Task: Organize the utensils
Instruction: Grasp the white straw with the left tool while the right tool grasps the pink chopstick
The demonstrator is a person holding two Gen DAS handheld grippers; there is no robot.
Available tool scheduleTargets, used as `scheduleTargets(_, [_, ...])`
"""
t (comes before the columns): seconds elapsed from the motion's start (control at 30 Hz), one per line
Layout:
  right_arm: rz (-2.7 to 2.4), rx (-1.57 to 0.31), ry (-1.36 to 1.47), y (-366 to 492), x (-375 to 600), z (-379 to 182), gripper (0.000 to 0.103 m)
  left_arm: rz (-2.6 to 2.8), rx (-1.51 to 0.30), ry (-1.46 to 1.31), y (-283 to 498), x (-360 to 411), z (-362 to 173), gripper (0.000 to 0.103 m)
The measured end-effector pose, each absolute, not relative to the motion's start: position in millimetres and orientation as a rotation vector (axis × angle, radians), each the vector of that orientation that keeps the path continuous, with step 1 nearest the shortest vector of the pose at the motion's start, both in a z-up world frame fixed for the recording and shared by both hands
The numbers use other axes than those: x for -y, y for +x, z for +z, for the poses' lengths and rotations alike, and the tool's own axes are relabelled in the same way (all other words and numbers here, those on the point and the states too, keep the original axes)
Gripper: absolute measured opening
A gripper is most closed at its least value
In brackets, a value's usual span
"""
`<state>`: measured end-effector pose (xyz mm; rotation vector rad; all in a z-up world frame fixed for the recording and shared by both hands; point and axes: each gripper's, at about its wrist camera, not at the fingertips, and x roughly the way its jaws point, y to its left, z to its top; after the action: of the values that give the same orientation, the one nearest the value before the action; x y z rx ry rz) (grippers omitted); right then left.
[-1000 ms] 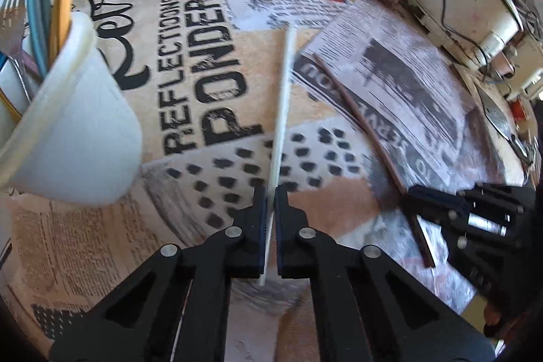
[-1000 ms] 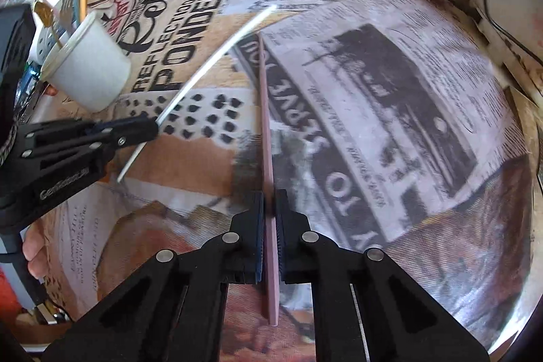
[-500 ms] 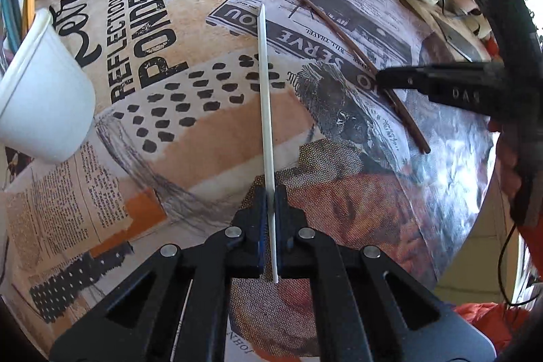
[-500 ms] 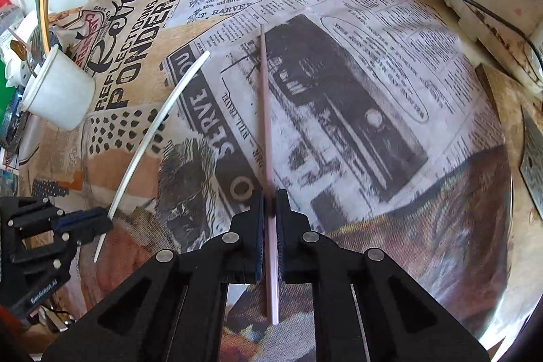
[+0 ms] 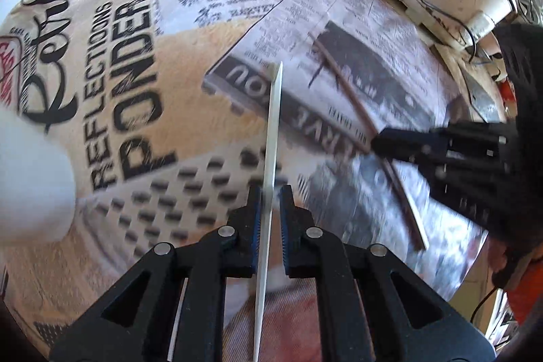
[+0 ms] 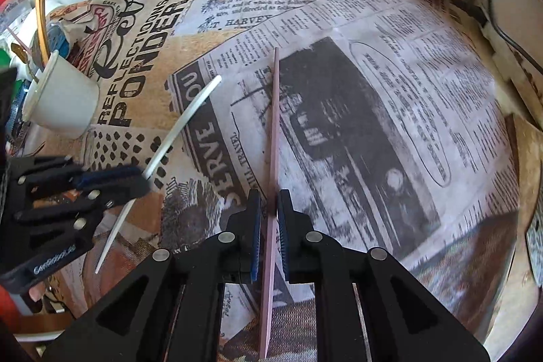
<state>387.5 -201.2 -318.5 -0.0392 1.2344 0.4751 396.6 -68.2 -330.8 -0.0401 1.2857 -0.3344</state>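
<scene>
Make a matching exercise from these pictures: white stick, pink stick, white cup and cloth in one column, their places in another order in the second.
Things:
1. white stick
2. pink stick
3. white cup
4. cloth

Places:
A. spread over the table
B. between the fingers of the right gripper
C. on the cloth, with long utensils standing in it
D. between the fingers of the left gripper

Pairs: 1-D, 2-B, 3-C, 4-A

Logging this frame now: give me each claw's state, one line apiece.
Left claw: closed on the white chopstick.
Right claw: closed on the pink chopstick.
</scene>
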Motion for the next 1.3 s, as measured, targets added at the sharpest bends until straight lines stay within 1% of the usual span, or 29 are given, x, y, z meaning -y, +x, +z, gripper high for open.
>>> scheduleTargets(0.27, [0.536,-1.252,-0.030,393.9,204.7,-319.5,0.009,-0.382,-1.325,-0.085,432.4,85.7,-333.4,0.009])
scheduleTargets(0.6, [0.553,-1.258,-0.009,390.5,221.5,-319.3,0.009,-0.446,-1.360,0.003,453.5,114.7,-333.6,0.009])
scheduleTargets(0.63, [0.553,-1.259,-0.006,390.4,222.1,-319.2,0.009,-0.448,-1.363,0.015,454.3,116.8,-333.4,0.009])
scheduleTargets(0.67, [0.553,-1.260,-0.005,390.2,222.9,-319.2,0.009,-0.444,-1.363,0.026,455.3,118.3,-333.7,0.005])
scheduleTargets(0.7, [0.554,-1.261,-0.005,390.3,223.1,-319.2,0.010,-0.445,-1.363,0.029,456.1,119.8,-333.5,0.005])
scheduleTargets(0.87, [0.548,-1.259,-0.002,396.7,218.4,-318.1,0.014,-0.449,-1.358,0.015,457.5,118.7,-333.3,0.005])
scheduleTargets(1.0, [0.541,-1.249,-0.027,400.5,207.9,-318.2,0.014,-0.405,-1.315,0.013,450.7,101.8,-323.7,0.005])
scheduleTargets(1.13, [0.536,-1.229,-0.061,403.3,196.8,-318.2,0.015,-0.369,-1.240,0.009,437.5,82.4,-302.3,0.004])
scheduleTargets(1.23, [0.523,-1.236,-0.048,406.9,186.1,-318.4,0.018,-0.349,-1.195,-0.014,426.2,68.2,-287.8,0.004])
scheduleTargets(1.3, [0.510,-1.234,-0.063,406.4,182.8,-317.8,0.018,-0.338,-1.170,-0.027,419.6,61.3,-280.2,0.004])
